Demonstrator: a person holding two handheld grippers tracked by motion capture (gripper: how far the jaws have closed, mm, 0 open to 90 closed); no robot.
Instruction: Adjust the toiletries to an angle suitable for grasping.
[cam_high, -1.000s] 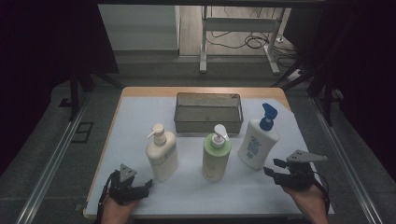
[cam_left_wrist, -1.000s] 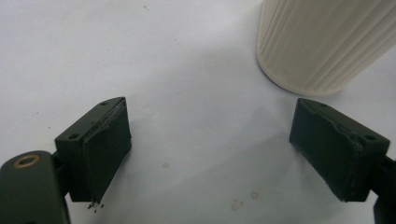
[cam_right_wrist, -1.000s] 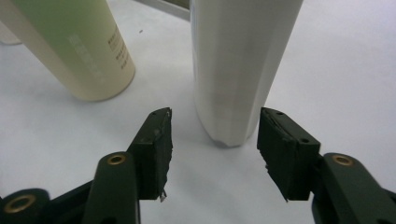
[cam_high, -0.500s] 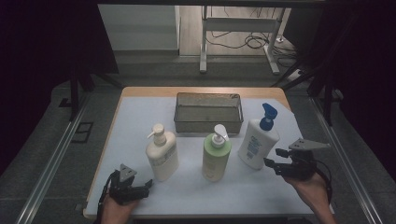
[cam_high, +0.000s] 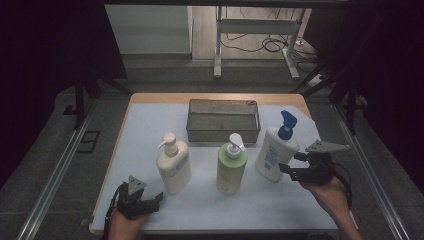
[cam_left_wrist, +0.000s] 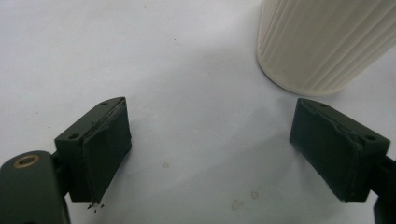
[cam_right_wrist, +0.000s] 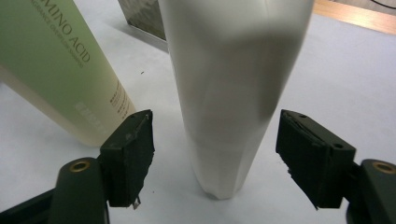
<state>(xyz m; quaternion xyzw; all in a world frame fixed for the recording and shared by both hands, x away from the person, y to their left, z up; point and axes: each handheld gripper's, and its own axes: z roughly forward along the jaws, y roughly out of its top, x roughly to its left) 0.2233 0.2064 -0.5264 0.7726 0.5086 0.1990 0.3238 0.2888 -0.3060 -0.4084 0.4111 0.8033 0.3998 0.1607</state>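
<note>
The white bottle (cam_right_wrist: 233, 93) stands between the released, just-widened right gripper (cam_right_wrist: 215, 158), seemingly untouched.

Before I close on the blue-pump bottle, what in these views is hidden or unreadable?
- White bottle with blue pump: right gripper view cuts off its top; label faces away.
- Its label text in the high view: too small to read.
- Green bottle: print partly cut by the frame edge.
- Cream bottle: left gripper view's edge cuts off all but its base.
- Wire basket contents: too dim to tell.
</note>
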